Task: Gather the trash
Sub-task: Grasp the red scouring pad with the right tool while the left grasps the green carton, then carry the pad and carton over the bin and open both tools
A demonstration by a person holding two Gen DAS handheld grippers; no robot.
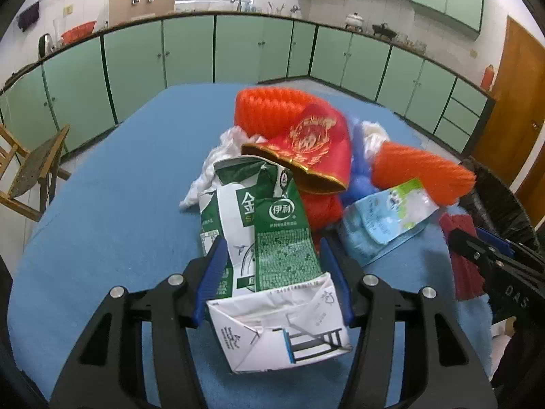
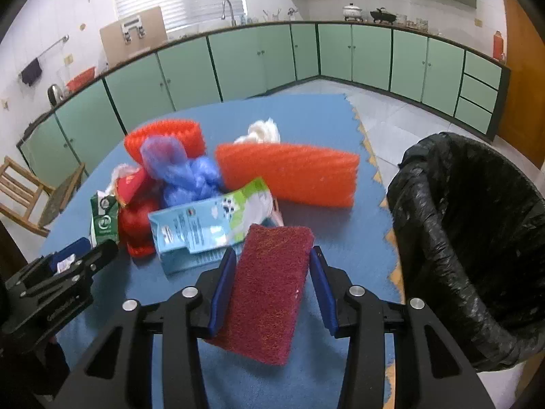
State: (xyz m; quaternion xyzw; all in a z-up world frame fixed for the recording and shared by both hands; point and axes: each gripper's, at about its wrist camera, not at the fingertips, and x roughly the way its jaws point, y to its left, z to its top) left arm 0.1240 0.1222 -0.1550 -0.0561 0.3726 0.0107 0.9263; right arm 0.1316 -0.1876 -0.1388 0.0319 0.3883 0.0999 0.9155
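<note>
Grippers sit nearest, one in each wrist view, both over a blue mat [image 1: 102,211]. The left gripper [image 1: 274,272] has its blue pads clamped on a flattened milk carton [image 1: 265,259], green and white with printed writing, its white folded base toward the camera and its torn top pointing away. The right gripper [image 2: 270,277] holds a dark red scrubbing pad [image 2: 269,293], a rough rectangle tilted between the jaws; the left pad touches it, while a slight gap shows at the right pad, so a firm grip cannot be told. Just beyond lies a pale blue and green wrapper [image 2: 207,225] on the mat, and beside it a red crumpled bag [image 2: 136,228]. Behind these sit a knotted blue plastic bag [image 2: 184,170], a red pouch with gold print [image 1: 310,146], two orange ribbed foam pieces [image 2: 289,173] and some white tissue [image 2: 262,131]. To the right, off the mat's edge, stands a bin lined with a black bag [image 2: 477,238]. Farther back run green cabinets [image 2: 255,58] under a counter.
</note>
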